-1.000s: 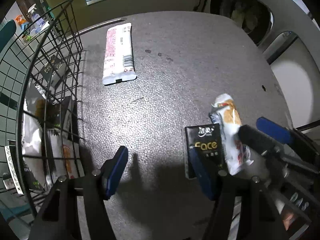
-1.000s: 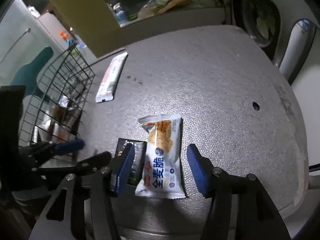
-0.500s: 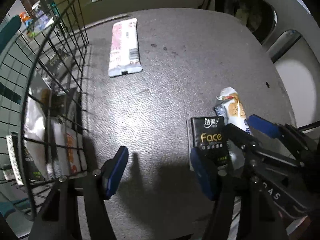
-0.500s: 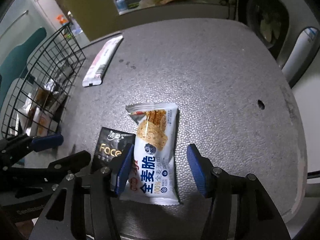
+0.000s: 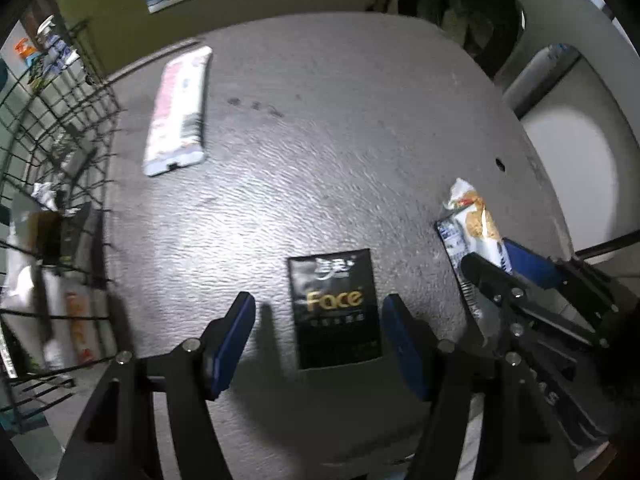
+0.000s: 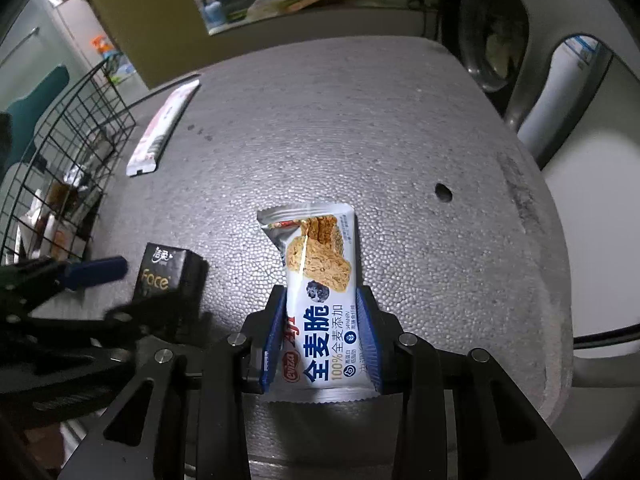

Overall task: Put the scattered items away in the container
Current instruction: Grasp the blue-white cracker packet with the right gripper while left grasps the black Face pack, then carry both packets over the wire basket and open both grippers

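Observation:
My right gripper (image 6: 322, 328) is shut on a white and blue cracker packet (image 6: 320, 276) that lies on the grey table; it also shows in the left wrist view (image 5: 472, 224). My left gripper (image 5: 318, 326) is open, its blue fingers on either side of a black "Face" tissue pack (image 5: 334, 308), seen too in the right wrist view (image 6: 166, 272). A long white and pink packet (image 5: 178, 108) lies at the far left of the table (image 6: 160, 136). A black wire basket (image 5: 44, 184) stands at the left edge and holds several packets (image 6: 60, 172).
The grey foam table top (image 6: 360, 120) has a small hole (image 6: 442, 192) at the right. A washing machine door (image 6: 492, 44) and a grey cylinder (image 6: 560, 92) stand behind the right edge. A counter with a bottle (image 6: 212, 8) lies beyond.
My right gripper has closed on the cracker packet. My left gripper has moved right, so that the black tissue pack now lies between its open fingers.

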`<act>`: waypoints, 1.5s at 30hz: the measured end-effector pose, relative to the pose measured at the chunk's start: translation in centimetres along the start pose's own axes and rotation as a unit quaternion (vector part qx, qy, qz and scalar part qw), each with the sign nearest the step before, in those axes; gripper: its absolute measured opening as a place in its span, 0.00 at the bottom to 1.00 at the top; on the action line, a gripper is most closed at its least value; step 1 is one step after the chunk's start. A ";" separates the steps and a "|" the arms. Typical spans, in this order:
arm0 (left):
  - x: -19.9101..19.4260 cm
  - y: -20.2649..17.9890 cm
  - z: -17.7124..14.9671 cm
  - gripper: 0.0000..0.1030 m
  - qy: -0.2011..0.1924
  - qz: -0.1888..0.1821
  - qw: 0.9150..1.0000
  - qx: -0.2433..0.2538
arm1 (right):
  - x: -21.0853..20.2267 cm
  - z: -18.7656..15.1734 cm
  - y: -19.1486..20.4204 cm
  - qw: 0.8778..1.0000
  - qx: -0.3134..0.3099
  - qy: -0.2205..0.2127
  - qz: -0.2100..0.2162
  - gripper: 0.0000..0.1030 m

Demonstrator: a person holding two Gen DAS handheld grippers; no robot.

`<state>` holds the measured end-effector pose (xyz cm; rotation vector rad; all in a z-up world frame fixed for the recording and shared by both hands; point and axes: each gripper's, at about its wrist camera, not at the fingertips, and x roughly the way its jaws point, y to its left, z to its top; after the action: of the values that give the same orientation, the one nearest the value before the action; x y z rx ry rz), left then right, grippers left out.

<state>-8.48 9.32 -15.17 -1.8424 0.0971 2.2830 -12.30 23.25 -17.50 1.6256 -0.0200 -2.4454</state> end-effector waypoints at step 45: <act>-10.1 2.5 2.3 0.20 -0.062 -0.050 0.997 0.004 | -5.0 1.3 2.1 0.998 0.002 -0.040 0.044 0.34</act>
<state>-9.19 6.11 -5.04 -1.6585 -0.0051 2.3171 -11.27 21.95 -12.18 1.4936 -0.1073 -2.4444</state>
